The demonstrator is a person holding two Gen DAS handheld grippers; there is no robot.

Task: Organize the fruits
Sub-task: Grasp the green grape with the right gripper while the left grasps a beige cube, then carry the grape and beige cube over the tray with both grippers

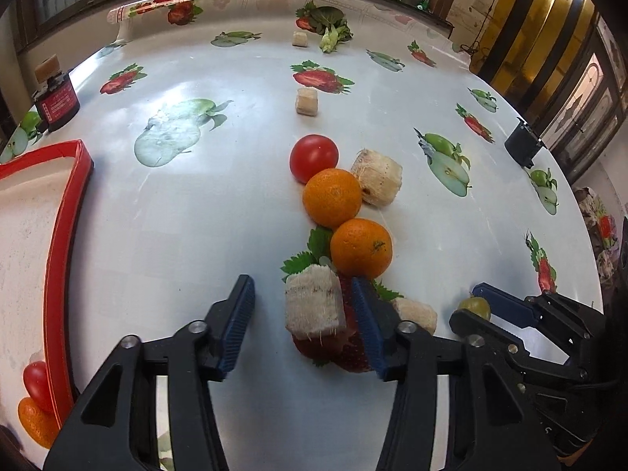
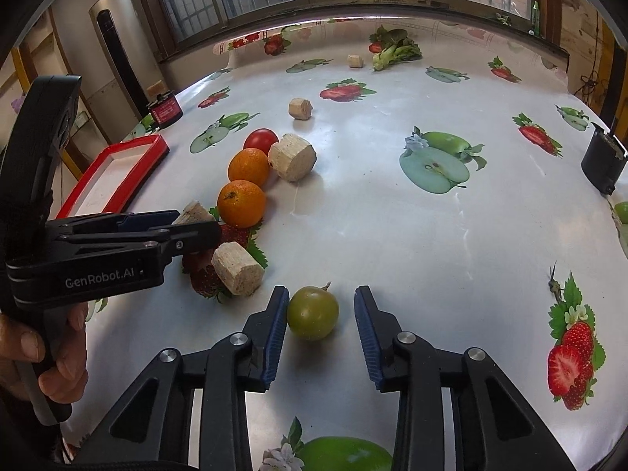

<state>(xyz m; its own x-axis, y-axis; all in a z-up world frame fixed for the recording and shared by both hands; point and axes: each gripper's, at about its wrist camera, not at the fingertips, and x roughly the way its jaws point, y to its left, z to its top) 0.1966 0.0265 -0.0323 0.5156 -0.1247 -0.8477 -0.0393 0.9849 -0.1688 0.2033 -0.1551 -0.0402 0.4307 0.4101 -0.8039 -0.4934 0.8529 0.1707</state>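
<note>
My left gripper (image 1: 304,316) is open around a pale sugarcane chunk (image 1: 314,302) that lies on the table against the right finger. Just beyond it lie two oranges (image 1: 361,248) (image 1: 332,198), a red tomato (image 1: 313,157) and a second cane chunk (image 1: 377,177). A third chunk (image 1: 417,313) lies right of the finger. My right gripper (image 2: 320,324) is open around a green plum (image 2: 313,312), which touches the left finger. The left gripper also shows in the right wrist view (image 2: 196,219), level with the oranges (image 2: 241,203).
A red-rimmed white tray (image 1: 62,235) lies at the left, with a tomato (image 1: 35,380) and an orange (image 1: 35,424) beside its near end. Small cane pieces (image 1: 306,101) and greens (image 1: 331,23) lie farther back. A red-labelled black box (image 1: 57,104) and a black box (image 1: 522,145) stand at the table edges.
</note>
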